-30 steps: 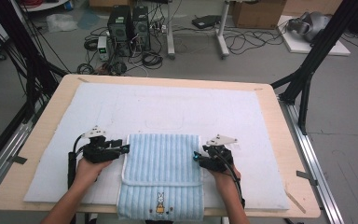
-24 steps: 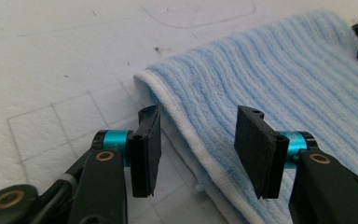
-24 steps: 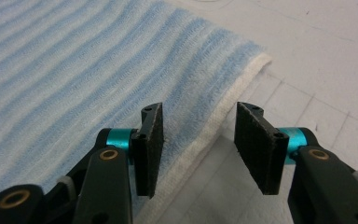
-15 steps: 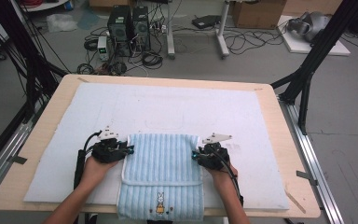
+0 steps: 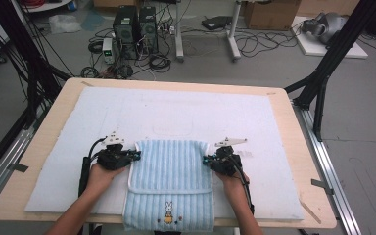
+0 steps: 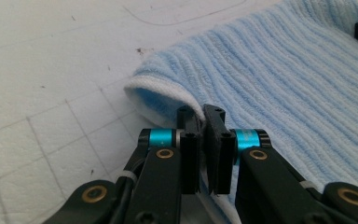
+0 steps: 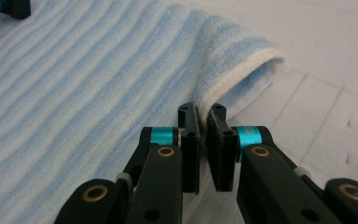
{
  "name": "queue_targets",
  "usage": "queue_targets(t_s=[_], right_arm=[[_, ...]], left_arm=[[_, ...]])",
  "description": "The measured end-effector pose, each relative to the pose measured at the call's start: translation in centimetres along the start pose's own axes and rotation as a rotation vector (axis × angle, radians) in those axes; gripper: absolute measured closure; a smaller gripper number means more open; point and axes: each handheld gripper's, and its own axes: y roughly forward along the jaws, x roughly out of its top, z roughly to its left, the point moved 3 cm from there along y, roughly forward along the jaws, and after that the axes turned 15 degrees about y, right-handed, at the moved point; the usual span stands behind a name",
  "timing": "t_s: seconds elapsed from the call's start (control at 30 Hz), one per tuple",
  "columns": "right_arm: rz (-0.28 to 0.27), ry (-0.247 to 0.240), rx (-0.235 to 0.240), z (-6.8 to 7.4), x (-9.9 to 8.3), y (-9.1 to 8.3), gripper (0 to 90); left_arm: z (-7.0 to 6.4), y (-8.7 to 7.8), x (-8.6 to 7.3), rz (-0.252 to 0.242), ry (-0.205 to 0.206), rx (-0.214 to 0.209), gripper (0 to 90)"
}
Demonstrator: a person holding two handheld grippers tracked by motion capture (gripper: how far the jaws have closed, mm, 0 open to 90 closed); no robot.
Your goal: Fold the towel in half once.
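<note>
1. Left gripper (image 6: 204, 116): we see its jaws closed on the white-bound side hem of the blue towel (image 5: 170, 182), pinching the folded edge just ahead of the tips.
2. Right gripper (image 7: 202, 114): same story, jaws clamped on the opposite side hem; the fold's corner sits just beyond the tips.
3. Towel spans between the two grippers, upper layer doubled back over the lower one. The near edge, with a rabbit motif (image 5: 168, 213), hangs toward our side of the table (image 5: 58, 105).
4. Handling call: light, soft terry, no stiffness. We expect sag mid-span if lifted, so keep both sides level and taut.
5. Grip point: the bound hem is the thickest, least stretchy part. We'd hold there, catching both layers; ribbed pile alone could slip out.
6. Beyond the grippers: white foam mat (image 5: 186, 110), grippy enough to drag the cloth, so lift rather than slide.
</note>
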Motion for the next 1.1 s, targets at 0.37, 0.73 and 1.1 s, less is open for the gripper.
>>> queue_targets(t_s=[0.37,0.73,1.1], right_arm=[[-0.061,-0.016,-0.039,-0.5,2.2,0.1,84.6],[-0.164,-0.022,-0.072,-1.5,5.2,1.4,84.6],[-0.175,0.037,-0.104,-3.2,5.6,2.7,71.7]], left_arm=[[1.9,1.2,2.2,-0.026,-0.021,0.037,84.7],[4.7,3.2,4.8,-0.114,-0.007,0.119,84.3],[5.9,4.9,3.6,-0.020,-0.120,0.145,55.7]])
